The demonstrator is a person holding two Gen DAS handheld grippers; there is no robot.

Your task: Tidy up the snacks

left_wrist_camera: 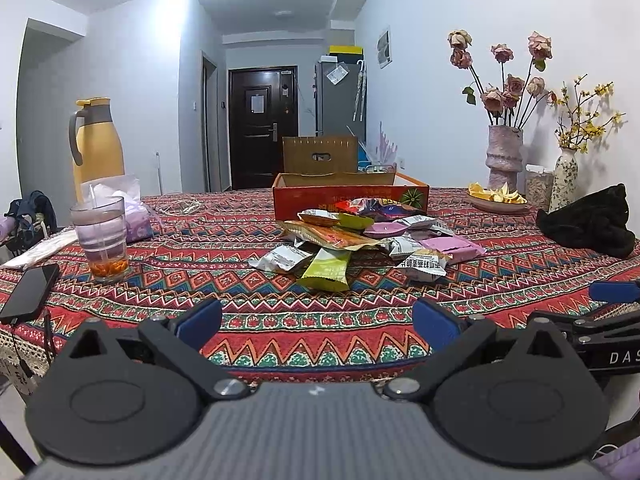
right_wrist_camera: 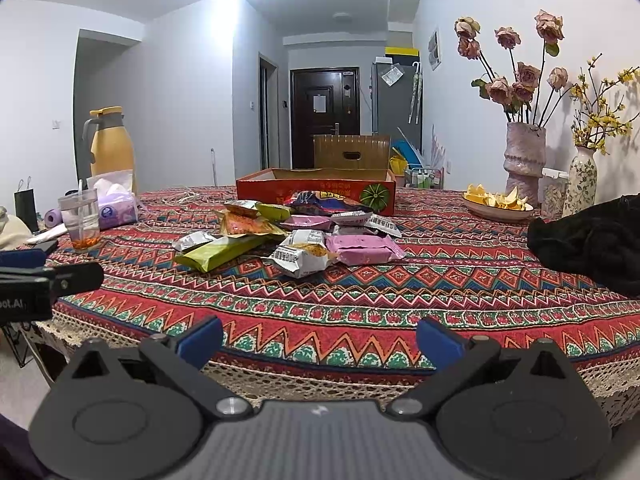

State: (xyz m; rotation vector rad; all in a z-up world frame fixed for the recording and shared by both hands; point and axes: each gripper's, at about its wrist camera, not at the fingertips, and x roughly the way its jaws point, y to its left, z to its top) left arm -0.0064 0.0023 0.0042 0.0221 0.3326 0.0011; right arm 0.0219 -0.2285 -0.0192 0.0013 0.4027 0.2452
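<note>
A pile of snack packets (left_wrist_camera: 360, 240) lies mid-table on the patterned cloth; it also shows in the right wrist view (right_wrist_camera: 292, 236). It holds green (right_wrist_camera: 218, 254), pink (right_wrist_camera: 362, 249), orange (left_wrist_camera: 328, 235) and silver (right_wrist_camera: 302, 258) packets. Behind it stands an open red cardboard box (left_wrist_camera: 350, 196), also in the right wrist view (right_wrist_camera: 316, 192). My left gripper (left_wrist_camera: 318, 322) is open and empty near the table's front edge. My right gripper (right_wrist_camera: 320, 340) is open and empty just off the front edge. Each gripper shows at the other view's side.
A glass with a straw (left_wrist_camera: 102, 238), a phone (left_wrist_camera: 30, 292), a tissue pack (left_wrist_camera: 134, 216) and a yellow jug (left_wrist_camera: 98, 144) stand at the left. A black cloth (left_wrist_camera: 588, 220), a bowl of peels (left_wrist_camera: 498, 198) and two flower vases (left_wrist_camera: 504, 156) are at the right.
</note>
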